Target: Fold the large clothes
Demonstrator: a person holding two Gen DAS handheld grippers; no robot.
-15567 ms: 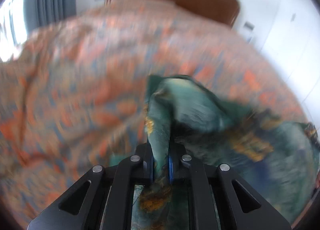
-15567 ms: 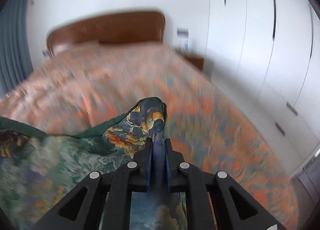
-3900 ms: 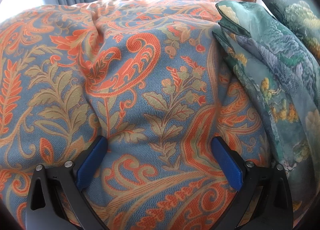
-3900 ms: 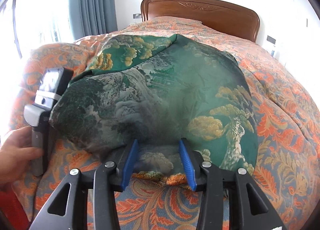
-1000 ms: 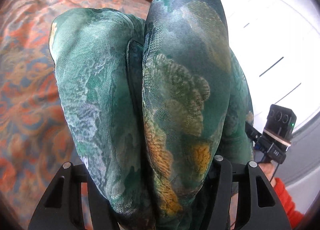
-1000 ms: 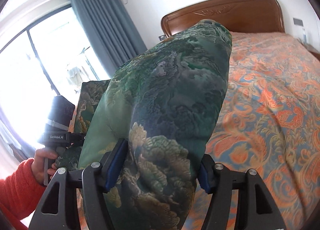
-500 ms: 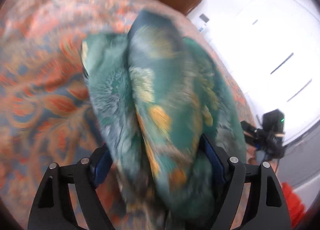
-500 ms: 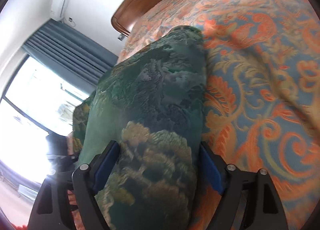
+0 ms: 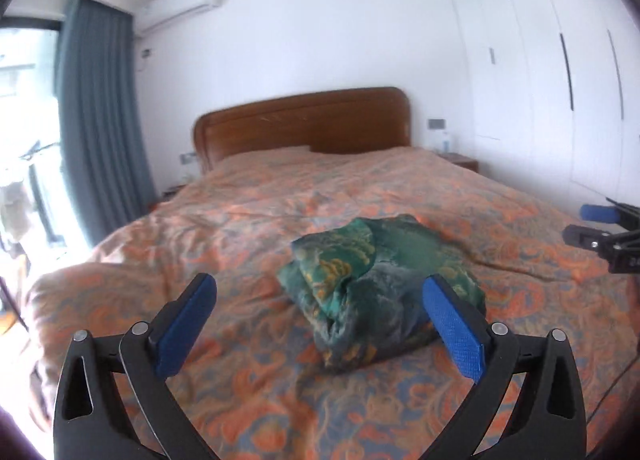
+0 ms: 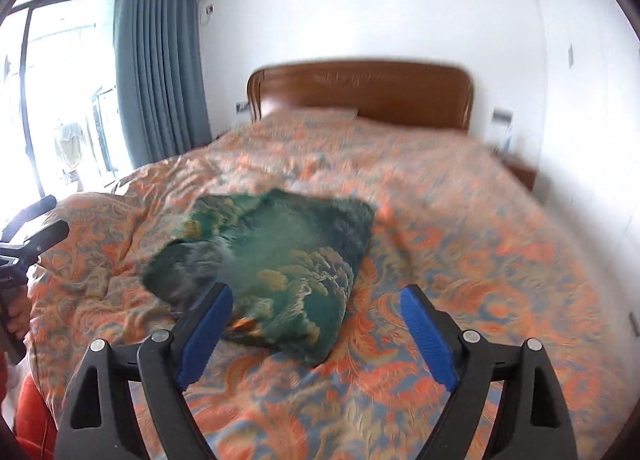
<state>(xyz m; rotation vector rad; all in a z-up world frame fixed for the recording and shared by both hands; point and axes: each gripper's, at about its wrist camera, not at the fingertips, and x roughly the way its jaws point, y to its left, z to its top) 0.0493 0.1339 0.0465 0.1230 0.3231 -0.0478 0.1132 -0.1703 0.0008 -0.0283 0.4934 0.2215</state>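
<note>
A green patterned garment point(image 9: 376, 280) lies folded into a thick bundle on the bed; it also shows in the right wrist view point(image 10: 272, 268). My left gripper point(image 9: 320, 320) is open and empty, drawn back above the bed in front of the bundle. My right gripper point(image 10: 316, 328) is open and empty, also drawn back, with the bundle just beyond its left finger. The right gripper shows at the right edge of the left wrist view point(image 9: 600, 232). The left gripper shows at the left edge of the right wrist view point(image 10: 28, 244).
The bed is covered by an orange and blue paisley quilt point(image 9: 260, 228), with a brown wooden headboard point(image 9: 304, 124) at the far end. Blue curtains point(image 10: 160, 72) and a bright window stand on the left. White wardrobe doors point(image 9: 560, 80) line the right wall.
Both grippers held the folded garment up between their jaws. Now it lies on the quilt, and both grippers have opened, let go and pulled back.
</note>
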